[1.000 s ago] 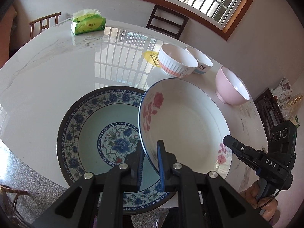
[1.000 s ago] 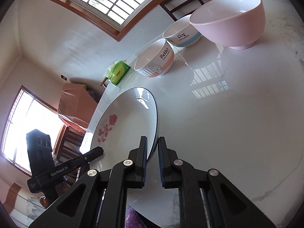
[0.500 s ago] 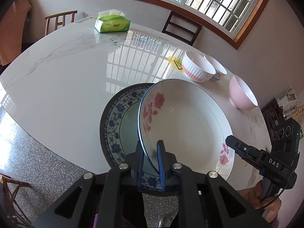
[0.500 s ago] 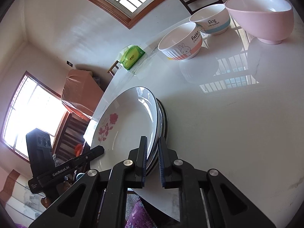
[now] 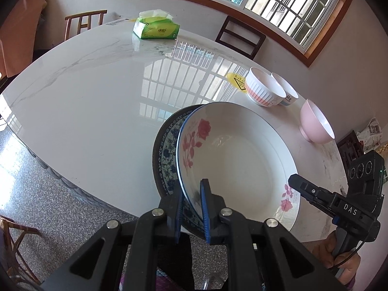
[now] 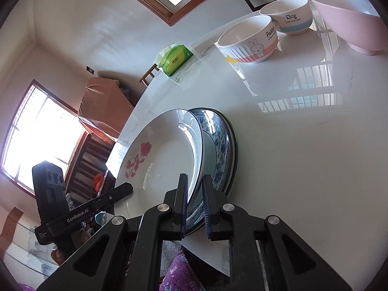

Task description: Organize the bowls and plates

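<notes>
A white plate with red roses [image 5: 237, 160] lies over a blue-patterned plate [image 5: 167, 152] near the table's front edge. My left gripper [image 5: 192, 208] is shut on the rose plate's near rim. My right gripper [image 6: 195, 205] is shut on the same plate's [image 6: 165, 160] opposite rim, with the blue plate [image 6: 218, 145] under it. It also shows in the left wrist view [image 5: 305, 189]. A rabbit bowl [image 5: 264, 89], a dog bowl [image 5: 288, 92] and a pink bowl [image 5: 315, 121] stand at the back right.
A green tissue pack [image 5: 156, 28] sits at the far side of the white marble table [image 5: 97, 92]. A yellow sticker [image 5: 236, 84] lies by the bowls. Chairs [image 5: 240, 37] stand around the table, and the front edge is close to the plates.
Both grippers have carried the rose plate sideways over the blue plate, so it now covers most of it. The grip on both rims is unchanged.
</notes>
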`<move>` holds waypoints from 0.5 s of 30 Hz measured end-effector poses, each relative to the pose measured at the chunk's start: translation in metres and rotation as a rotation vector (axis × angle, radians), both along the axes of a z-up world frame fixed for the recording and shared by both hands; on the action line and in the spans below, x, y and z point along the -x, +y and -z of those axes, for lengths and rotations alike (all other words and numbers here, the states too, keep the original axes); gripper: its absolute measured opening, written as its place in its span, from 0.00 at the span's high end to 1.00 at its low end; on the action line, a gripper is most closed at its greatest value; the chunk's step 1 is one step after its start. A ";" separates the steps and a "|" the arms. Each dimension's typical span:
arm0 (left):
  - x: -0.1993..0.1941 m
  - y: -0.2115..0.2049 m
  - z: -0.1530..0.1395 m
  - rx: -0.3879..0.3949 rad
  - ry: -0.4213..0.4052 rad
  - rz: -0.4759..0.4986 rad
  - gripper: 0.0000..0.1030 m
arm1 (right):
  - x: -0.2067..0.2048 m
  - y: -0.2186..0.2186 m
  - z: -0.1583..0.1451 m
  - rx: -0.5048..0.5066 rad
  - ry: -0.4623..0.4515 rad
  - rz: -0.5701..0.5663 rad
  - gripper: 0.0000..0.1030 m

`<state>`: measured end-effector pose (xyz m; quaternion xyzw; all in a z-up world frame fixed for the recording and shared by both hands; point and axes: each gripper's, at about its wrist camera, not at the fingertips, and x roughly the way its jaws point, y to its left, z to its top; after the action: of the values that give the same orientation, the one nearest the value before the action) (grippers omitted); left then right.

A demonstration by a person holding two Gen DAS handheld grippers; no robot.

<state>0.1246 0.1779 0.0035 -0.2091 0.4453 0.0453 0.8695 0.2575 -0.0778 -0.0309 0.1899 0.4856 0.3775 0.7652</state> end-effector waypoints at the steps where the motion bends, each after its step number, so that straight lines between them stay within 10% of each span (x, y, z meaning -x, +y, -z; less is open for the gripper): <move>1: 0.001 0.000 0.000 0.001 0.000 -0.001 0.87 | 0.000 0.001 0.001 0.001 0.001 -0.001 0.87; 15: -0.002 0.005 0.006 0.003 0.010 -0.002 0.87 | 0.001 0.008 0.005 0.017 0.006 -0.006 0.87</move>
<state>0.1265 0.1825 -0.0024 -0.2108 0.4495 0.0466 0.8668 0.2569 -0.0701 -0.0358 0.1831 0.4915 0.3750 0.7644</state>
